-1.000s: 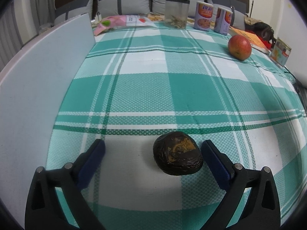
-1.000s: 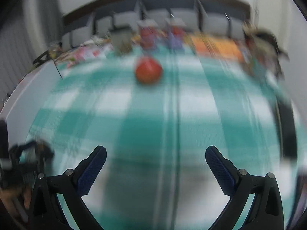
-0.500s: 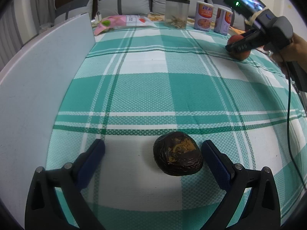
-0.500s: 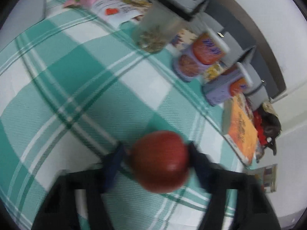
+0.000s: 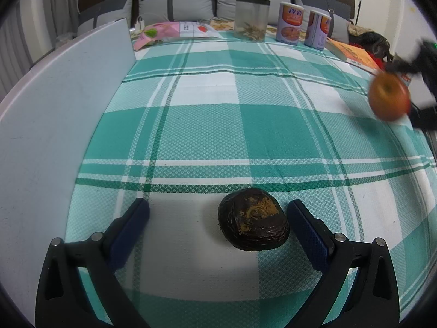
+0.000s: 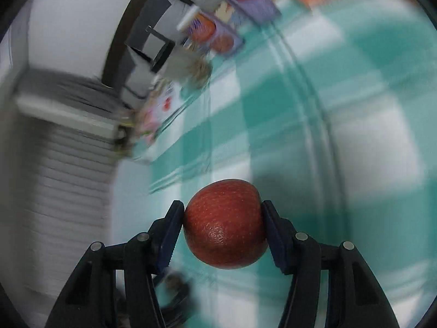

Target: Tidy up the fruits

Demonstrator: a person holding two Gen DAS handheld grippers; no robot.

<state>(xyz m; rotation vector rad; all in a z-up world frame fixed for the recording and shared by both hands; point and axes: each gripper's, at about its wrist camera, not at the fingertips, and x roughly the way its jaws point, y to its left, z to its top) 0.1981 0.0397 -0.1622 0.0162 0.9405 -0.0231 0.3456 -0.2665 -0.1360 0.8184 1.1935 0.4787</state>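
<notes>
A dark brown wrinkled fruit [image 5: 252, 218] lies on the green checked tablecloth [image 5: 218, 123]. My left gripper [image 5: 218, 213] is open, its blue pads on either side of the fruit, the right pad close to it. My right gripper [image 6: 221, 213] is shut on a red apple [image 6: 225, 222] and holds it above the cloth. The apple also shows in the left wrist view [image 5: 389, 98] at the far right, blurred, lifted off the table.
A white board [image 5: 54, 114] lies along the left edge. At the back stand a clear jar [image 5: 251, 17], two cans [image 5: 291, 23], a pink packet [image 5: 169, 31] and an orange book [image 5: 352, 54]. Grey cushions [image 5: 177, 2] line the back.
My right gripper has closed on the red apple and lifted it off the cloth, swinging right and nearer. My left gripper and the dark fruit have not moved.
</notes>
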